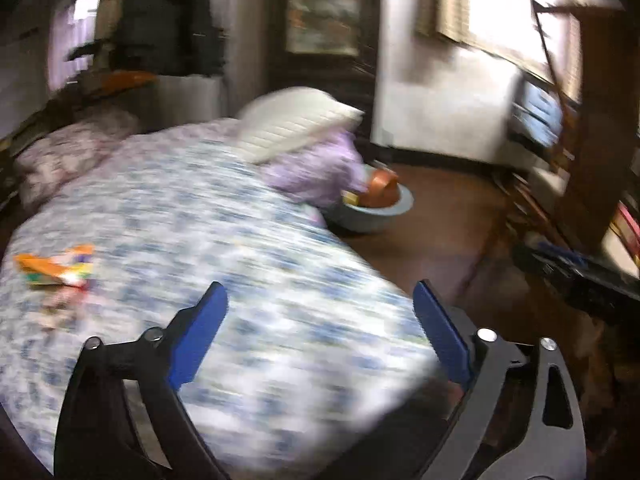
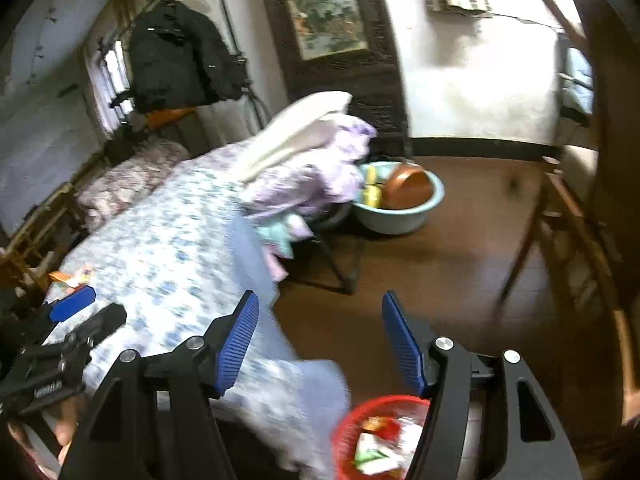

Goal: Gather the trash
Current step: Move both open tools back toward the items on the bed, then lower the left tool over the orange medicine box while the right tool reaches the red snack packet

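In the left wrist view the left hand-held gripper (image 1: 320, 312) fills the lower part of the frame with its blue pads spread wide and nothing between them; behind the gap lies only the blurred blue-and-white floral bedspread (image 1: 208, 216). At the left edge of that frame, on the bedspread, lies a small heap of wrappers (image 1: 60, 268) in orange, white and green, well apart from the pads. In the middle right of the frame a pale blue basin (image 1: 376, 210) stands on the brown floor (image 1: 448, 216) just beside the bed, with an orange-brown bowl inside it. A white pillow (image 1: 298, 120) rests on a lilac bundle of bedding near the top centre.

In the right wrist view the right hand-held gripper (image 2: 318, 320) sits at the bottom centre, its jaws moderately apart and empty, framing the edge of the bed and the bare floor. At the bottom centre right, partly hidden behind the right finger, a red mesh basket (image 2: 352, 424) holds crumpled wrappers in white, green and red. The left hand-held gripper shows at the lower left of this frame, over the bed, with the heap of wrappers just above its blue pad. A dark coat (image 2: 180, 56) hangs at the upper left
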### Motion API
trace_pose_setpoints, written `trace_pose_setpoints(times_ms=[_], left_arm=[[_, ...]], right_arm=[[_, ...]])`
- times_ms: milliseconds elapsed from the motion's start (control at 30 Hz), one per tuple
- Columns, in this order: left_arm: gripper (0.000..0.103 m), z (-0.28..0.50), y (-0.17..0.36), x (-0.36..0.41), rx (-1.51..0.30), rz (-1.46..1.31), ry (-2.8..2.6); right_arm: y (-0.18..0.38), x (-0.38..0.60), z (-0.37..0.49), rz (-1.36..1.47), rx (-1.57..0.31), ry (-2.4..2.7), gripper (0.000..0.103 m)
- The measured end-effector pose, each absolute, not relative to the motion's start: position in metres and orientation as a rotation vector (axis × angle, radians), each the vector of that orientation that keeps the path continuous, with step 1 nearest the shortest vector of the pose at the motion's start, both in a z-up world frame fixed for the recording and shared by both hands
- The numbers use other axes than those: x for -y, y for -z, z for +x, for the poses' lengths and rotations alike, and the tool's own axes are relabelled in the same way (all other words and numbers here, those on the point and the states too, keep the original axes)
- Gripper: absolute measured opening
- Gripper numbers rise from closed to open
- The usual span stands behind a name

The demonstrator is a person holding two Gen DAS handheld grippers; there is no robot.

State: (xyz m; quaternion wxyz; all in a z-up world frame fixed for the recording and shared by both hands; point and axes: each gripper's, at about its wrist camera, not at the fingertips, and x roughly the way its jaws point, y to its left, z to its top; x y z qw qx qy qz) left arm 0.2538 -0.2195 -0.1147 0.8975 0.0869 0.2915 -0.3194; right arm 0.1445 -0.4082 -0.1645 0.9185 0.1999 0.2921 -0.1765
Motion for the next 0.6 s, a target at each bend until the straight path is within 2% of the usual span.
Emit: trace_pose_setpoints(times_ms=[133,400,600], left_arm=[[0.095,0.308,0.109,0.168,-0.649,0.081,0.487],[0.095,0.402,0.114,0.058,-0.758,-0.078,0.17],[0.095,0.432,0.119,0.023,-0.828,-0.195,0.097]], right_arm=[[0.159,0.372,0.189,0.434,-0.571,0.25,0.068],[0.158,0.289,0.255,0.403,-0.533,0.041,0.07],[0.157,0.256,0.28,0.4,-0.55,-0.068,0.075]])
